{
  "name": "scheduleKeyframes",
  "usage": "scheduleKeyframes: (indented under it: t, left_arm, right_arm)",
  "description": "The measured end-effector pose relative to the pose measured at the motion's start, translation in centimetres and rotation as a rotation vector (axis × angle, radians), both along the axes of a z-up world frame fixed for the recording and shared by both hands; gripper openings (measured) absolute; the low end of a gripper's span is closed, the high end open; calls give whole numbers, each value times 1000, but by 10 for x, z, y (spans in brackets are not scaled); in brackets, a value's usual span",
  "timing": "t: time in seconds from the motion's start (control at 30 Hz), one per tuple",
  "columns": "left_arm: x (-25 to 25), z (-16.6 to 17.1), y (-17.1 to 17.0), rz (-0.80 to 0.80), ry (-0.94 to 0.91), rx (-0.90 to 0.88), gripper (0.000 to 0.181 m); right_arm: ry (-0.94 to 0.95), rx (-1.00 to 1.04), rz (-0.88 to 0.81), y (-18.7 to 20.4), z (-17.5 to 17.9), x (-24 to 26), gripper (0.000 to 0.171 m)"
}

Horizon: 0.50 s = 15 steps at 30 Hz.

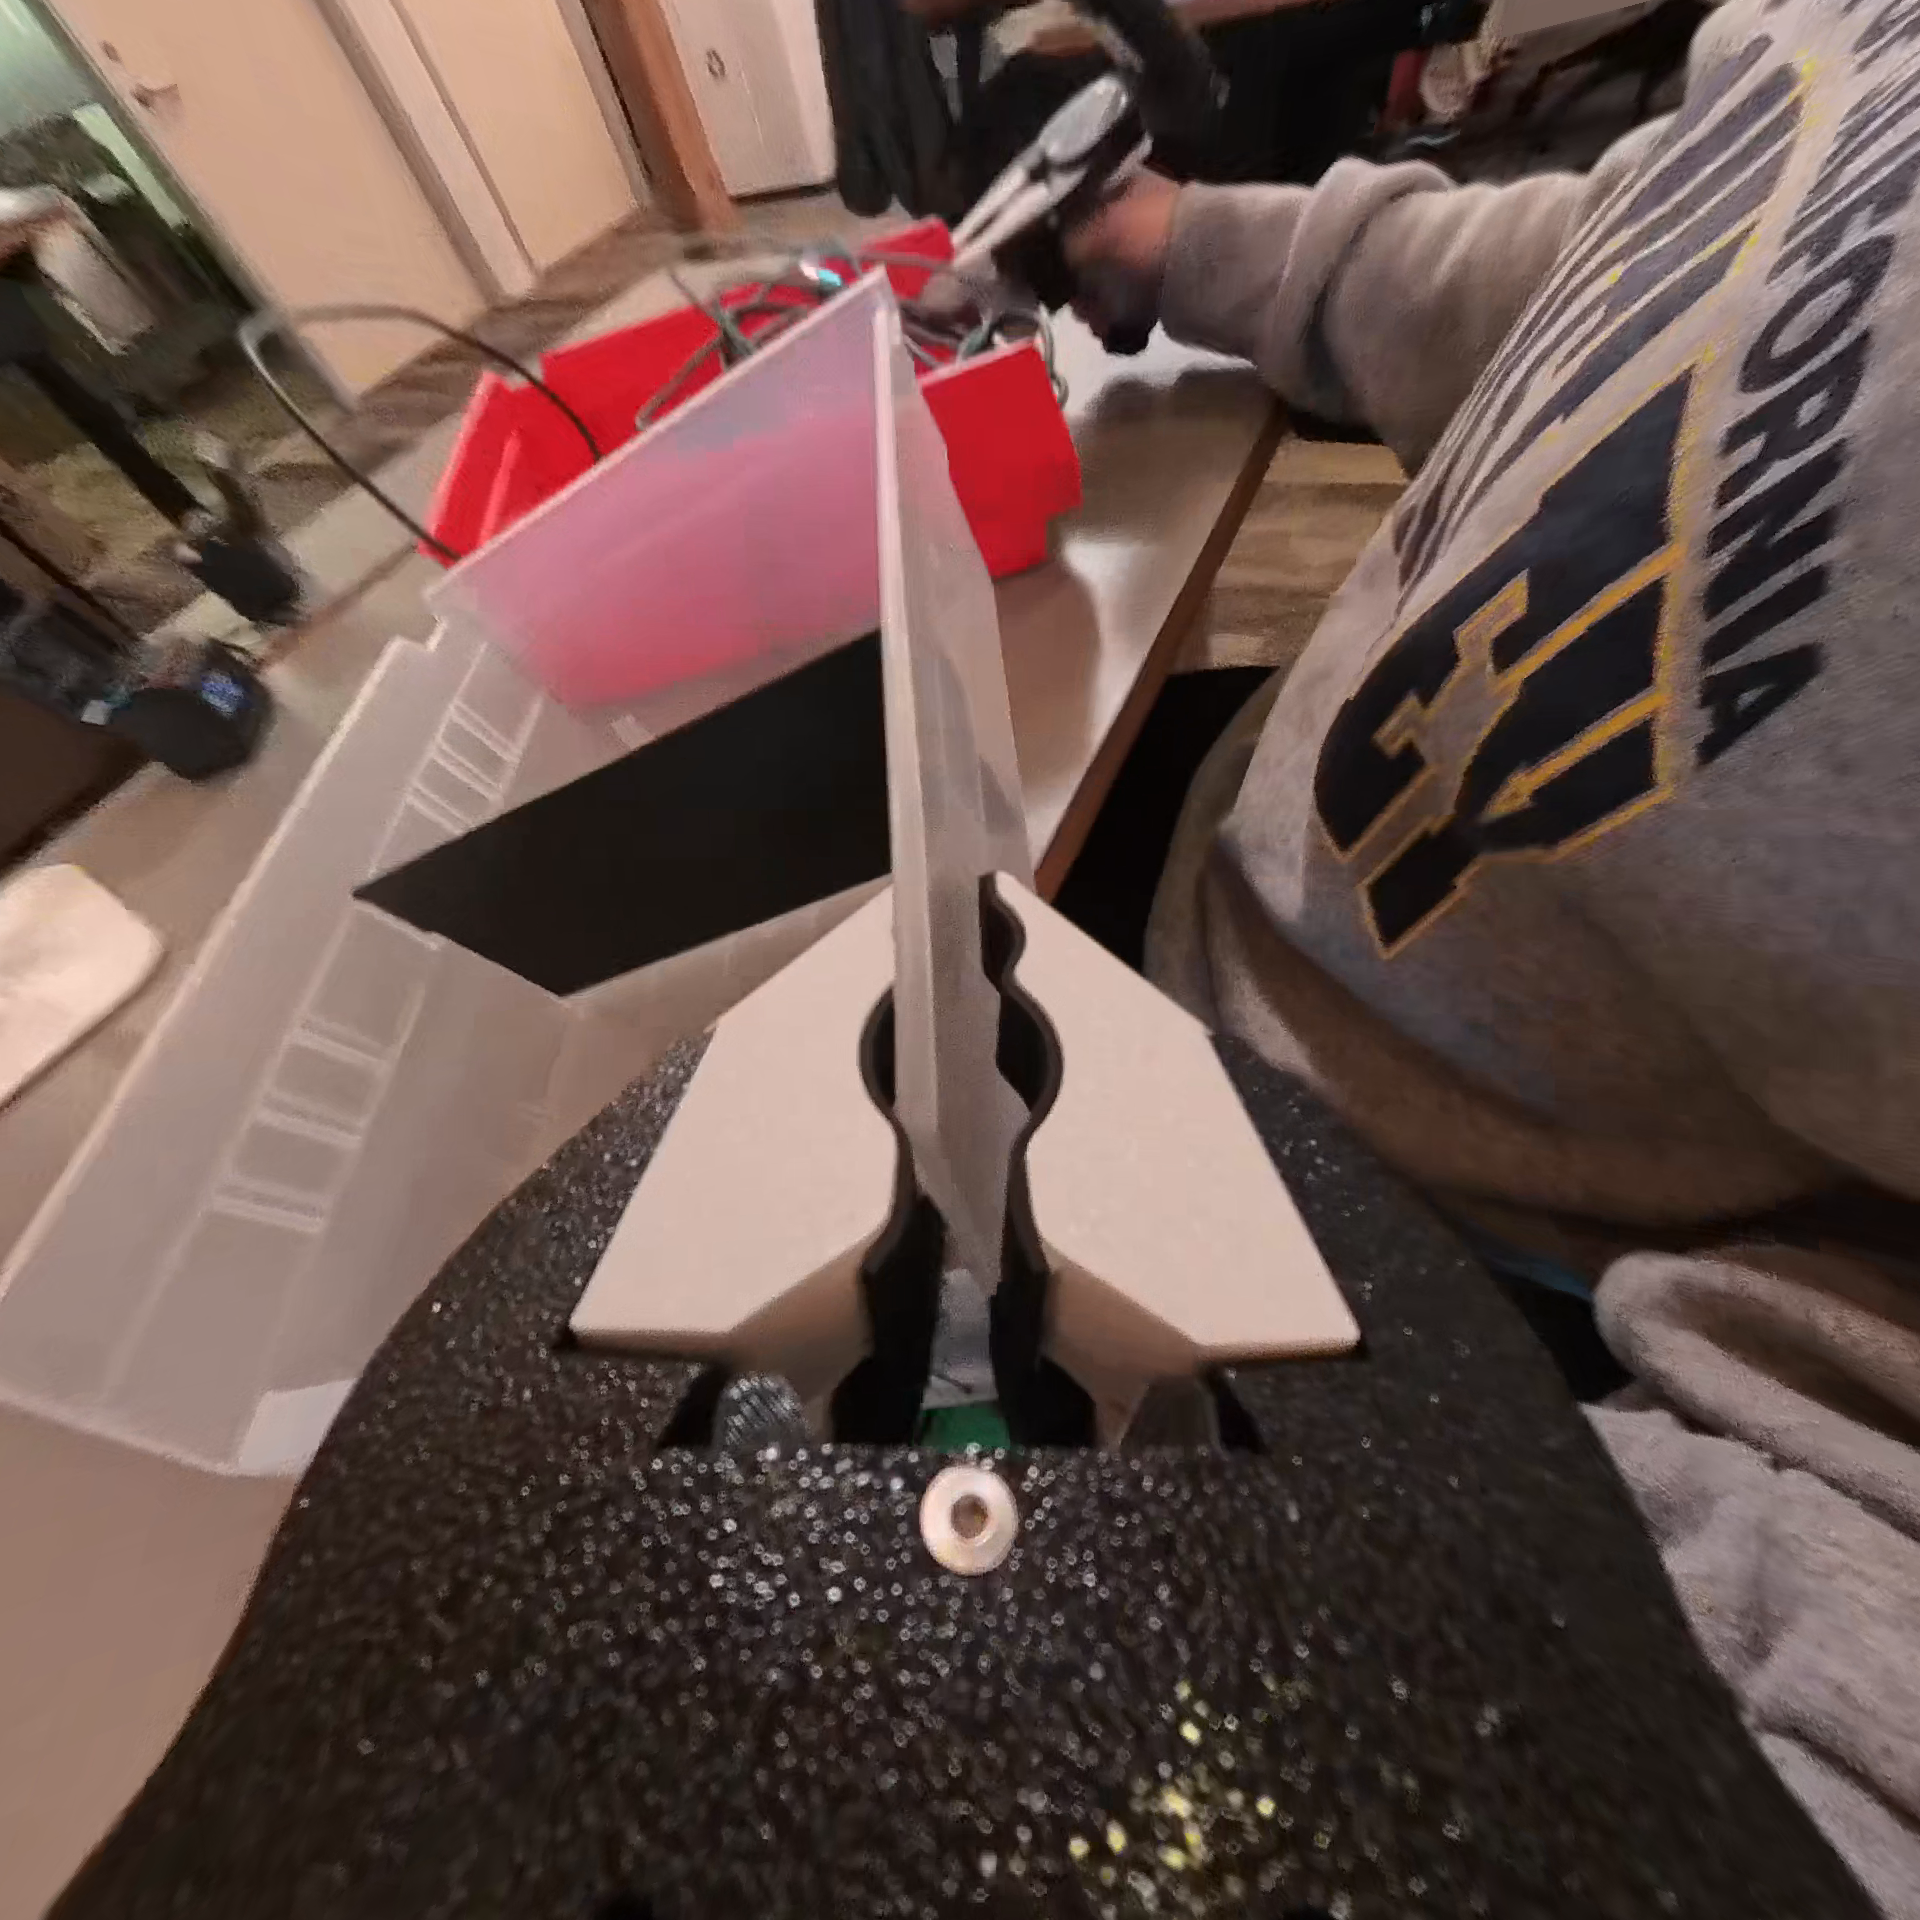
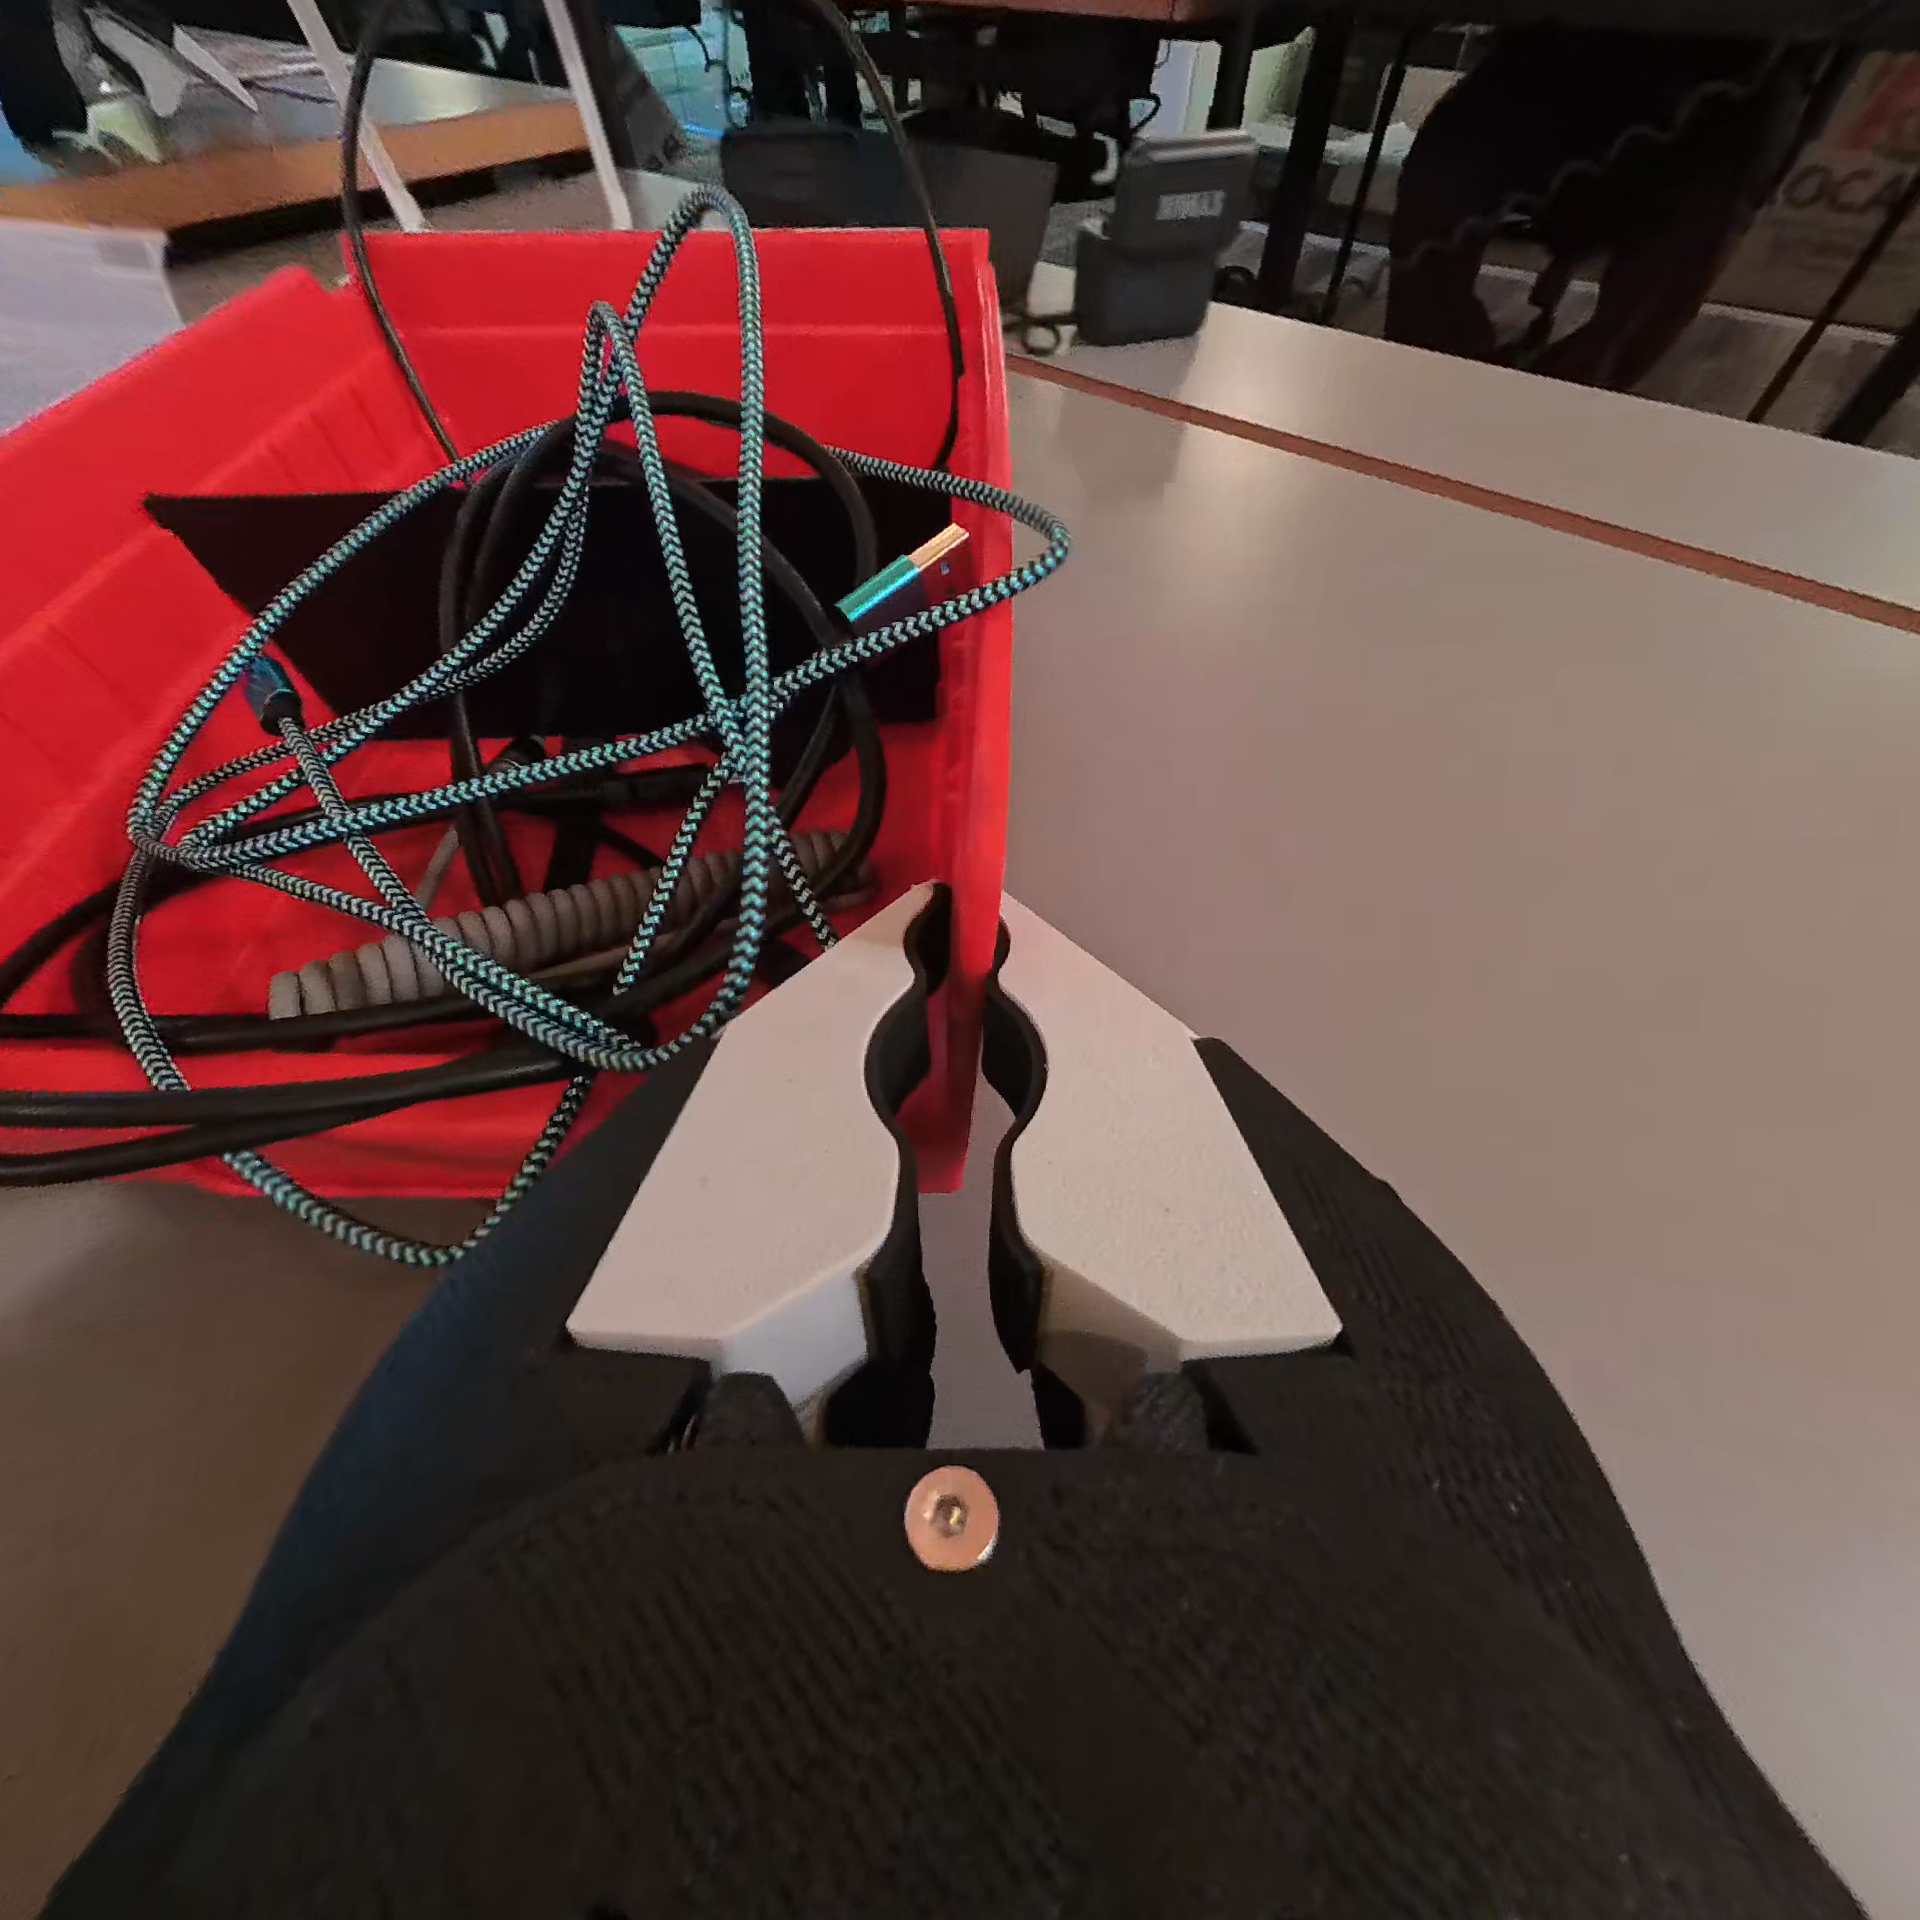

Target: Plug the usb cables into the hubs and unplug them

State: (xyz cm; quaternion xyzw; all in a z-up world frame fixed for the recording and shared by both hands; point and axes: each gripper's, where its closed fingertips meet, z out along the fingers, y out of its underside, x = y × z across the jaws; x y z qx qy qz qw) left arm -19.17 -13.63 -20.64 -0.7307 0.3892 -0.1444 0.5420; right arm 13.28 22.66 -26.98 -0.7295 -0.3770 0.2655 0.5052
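Grey tabletop [image 2: 1455, 831]; teal braided cable's plug [image 2: 914, 577] angled up-right, each claw [image 1: 951, 1049] [image 2: 961, 1039] clamped on a bin wall.

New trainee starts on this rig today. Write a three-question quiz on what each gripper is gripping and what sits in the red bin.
1. True or false: the left gripper is shut on the wall of a translucent white bin.
2. The right gripper pinches which part of the red bin?
A. its side wall
B. its floor
C. a cable in it
3. Fill in: the teal braided cable ends in a loose ____ plug that rests by the bin's wall, plugged into nothing.

Key: 1 true; 2 A; 3 USB.
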Motion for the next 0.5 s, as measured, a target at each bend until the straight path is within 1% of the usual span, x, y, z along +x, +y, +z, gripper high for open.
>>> scheduleKeyframes:
  t: [0.13,0.2,0.33,0.43,0.47,0.5]
  left_arm:
    - [-28,20,-3,191,84,85,5]
    - [-41,33,-1,305,122,126,4]
    - [-44,61,11,463,245,194,5]
    - [-31,87,32,521,282,267,4]
    - [-24,96,39,525,278,301,4]
    - [-17,105,47,523,262,336,4]
  right_arm:
    - [0,-9,-37,-5,0,-35,1]
    - [19,-23,-94,-10,0,-50,1]
    - [43,-5,-199,-31,1,-80,2]
    - [66,28,-150,-59,3,-112,17]
    - [65,31,-132,-67,4,-118,31]
    - [62,37,-108,-74,6,-122,49]
